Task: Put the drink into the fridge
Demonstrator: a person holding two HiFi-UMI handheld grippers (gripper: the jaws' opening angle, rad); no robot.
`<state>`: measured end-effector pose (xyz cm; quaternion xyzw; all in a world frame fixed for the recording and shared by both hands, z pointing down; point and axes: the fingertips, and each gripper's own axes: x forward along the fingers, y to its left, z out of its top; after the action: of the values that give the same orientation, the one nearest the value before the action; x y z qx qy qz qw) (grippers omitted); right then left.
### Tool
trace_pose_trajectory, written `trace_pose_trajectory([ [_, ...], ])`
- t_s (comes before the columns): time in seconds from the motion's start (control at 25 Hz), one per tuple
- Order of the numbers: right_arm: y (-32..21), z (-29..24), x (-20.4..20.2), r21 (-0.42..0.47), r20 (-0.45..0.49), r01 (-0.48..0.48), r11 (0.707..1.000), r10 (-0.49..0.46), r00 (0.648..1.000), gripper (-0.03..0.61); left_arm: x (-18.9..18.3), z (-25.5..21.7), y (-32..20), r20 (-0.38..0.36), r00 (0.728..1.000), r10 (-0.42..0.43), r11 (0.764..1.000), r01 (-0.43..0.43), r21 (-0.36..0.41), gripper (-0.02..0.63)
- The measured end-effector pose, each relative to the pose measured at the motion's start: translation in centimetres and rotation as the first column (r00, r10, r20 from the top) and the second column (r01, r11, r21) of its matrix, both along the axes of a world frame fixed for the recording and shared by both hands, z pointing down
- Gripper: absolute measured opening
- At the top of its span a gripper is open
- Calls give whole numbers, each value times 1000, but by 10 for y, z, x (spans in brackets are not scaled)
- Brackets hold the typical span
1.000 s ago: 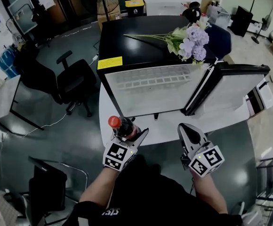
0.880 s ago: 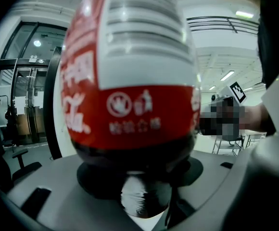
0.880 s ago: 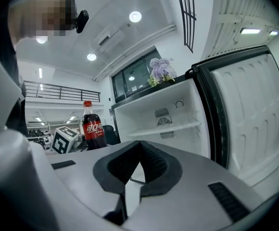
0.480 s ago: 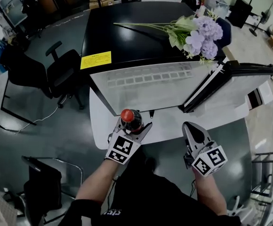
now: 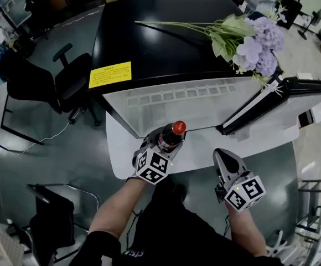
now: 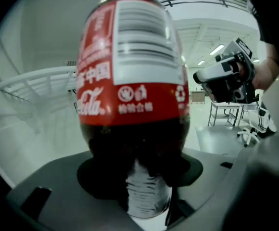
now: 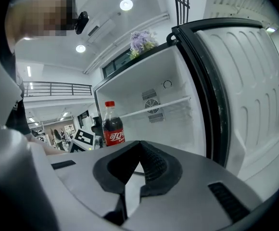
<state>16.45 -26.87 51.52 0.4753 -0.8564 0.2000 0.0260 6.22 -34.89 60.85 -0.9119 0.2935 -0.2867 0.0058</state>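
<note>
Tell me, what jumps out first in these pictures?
A red-capped cola bottle, clamped in the left hand-held gripper, stands out before the open fridge. A bunch of purple flowers lies on the fridge's black top, near its door swung out to the right. The right hand-held gripper is shut and empty.

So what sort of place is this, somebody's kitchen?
Probably an office or lab workspace, not a kitchen. A black swivel chair stands beside the small fridge, plain work tables show in the left gripper view, and flowers lie on the fridge's top.
</note>
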Motion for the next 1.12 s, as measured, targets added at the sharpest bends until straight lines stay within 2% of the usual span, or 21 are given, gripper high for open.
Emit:
trace_pose_trajectory([
  [0.24,-4,11,5,-30,4,-21,999,21,1000,14,1,32,-25,124,992,21,999,-27,44,273],
  [0.4,-4,21,12,-56,5,-43,997,44,999,14,5,61,-42,185,982,26,999,-31,26,272],
  [0.76,-2,33,31,-82,7,-83,993,84,996,14,18,76,-61,242,969,48,997,-61,46,272],
  [1.12,-1,30,34,-73,21,-82,994,84,996,14,14,86,-65,363,929,72,995,-94,43,276],
])
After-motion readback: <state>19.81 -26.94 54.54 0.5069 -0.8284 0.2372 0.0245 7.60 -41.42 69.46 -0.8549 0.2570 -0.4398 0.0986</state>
